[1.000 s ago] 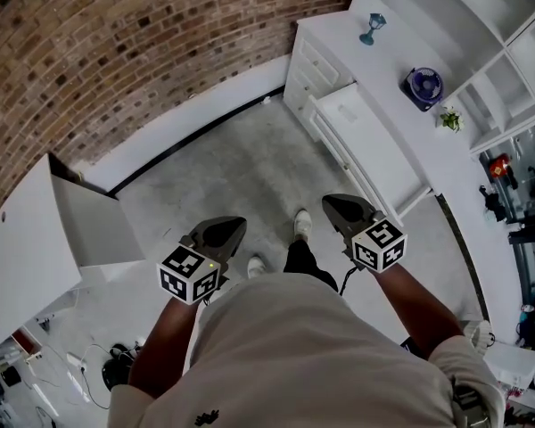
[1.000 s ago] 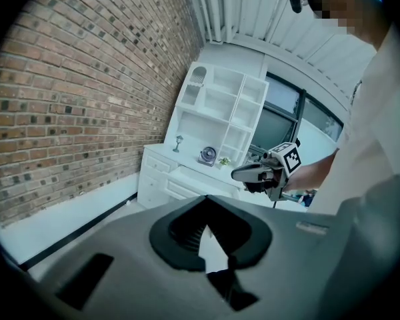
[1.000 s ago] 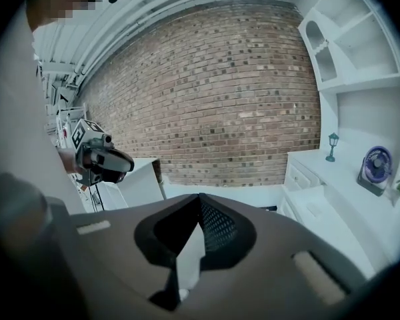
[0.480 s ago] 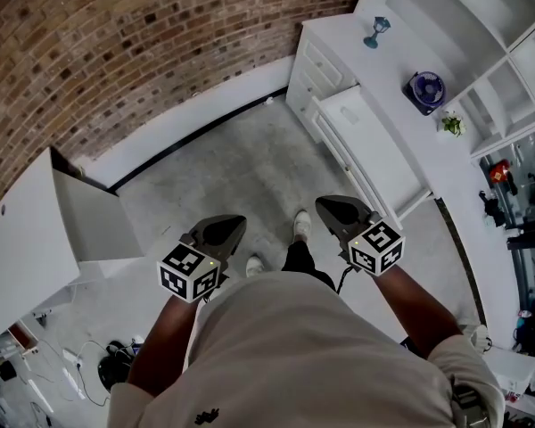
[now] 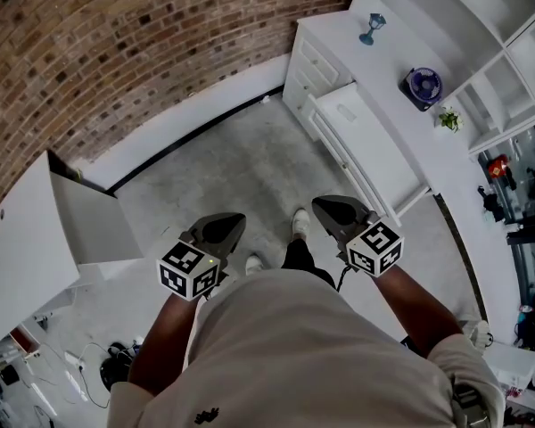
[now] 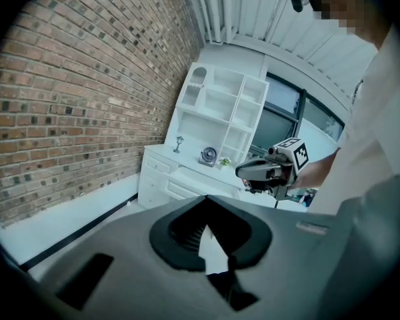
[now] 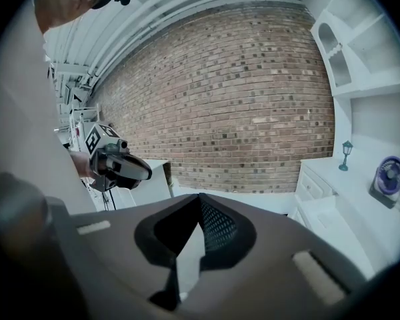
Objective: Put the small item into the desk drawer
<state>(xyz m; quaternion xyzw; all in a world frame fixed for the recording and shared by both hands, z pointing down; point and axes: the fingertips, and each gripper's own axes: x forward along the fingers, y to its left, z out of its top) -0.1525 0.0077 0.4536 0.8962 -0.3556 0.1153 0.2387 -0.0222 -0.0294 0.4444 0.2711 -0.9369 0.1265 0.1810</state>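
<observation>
I stand on a grey floor with both grippers held at waist height. My left gripper (image 5: 223, 230) is shut and holds nothing. My right gripper (image 5: 332, 209) is shut and empty too, pointing toward the white desk (image 5: 334, 34) at the upper right. A long desk drawer (image 5: 366, 145) stands pulled out from the desk front. On the desktop sit a small blue lamp figurine (image 5: 372, 28), a purple fan (image 5: 423, 87) and a tiny plant (image 5: 449, 119). Each gripper shows in the other's view: the right gripper (image 6: 263, 170) and the left gripper (image 7: 123, 167).
A brick wall (image 5: 116, 52) runs along the back. A white open cabinet (image 5: 45, 239) stands at the left, with cables (image 5: 107, 368) on the floor near it. White shelving (image 5: 481, 25) rises over the desk. My shoes (image 5: 300, 224) are between the grippers.
My right gripper has drifted slightly left and up. The left gripper has stayed where it was, and both remain shut.
</observation>
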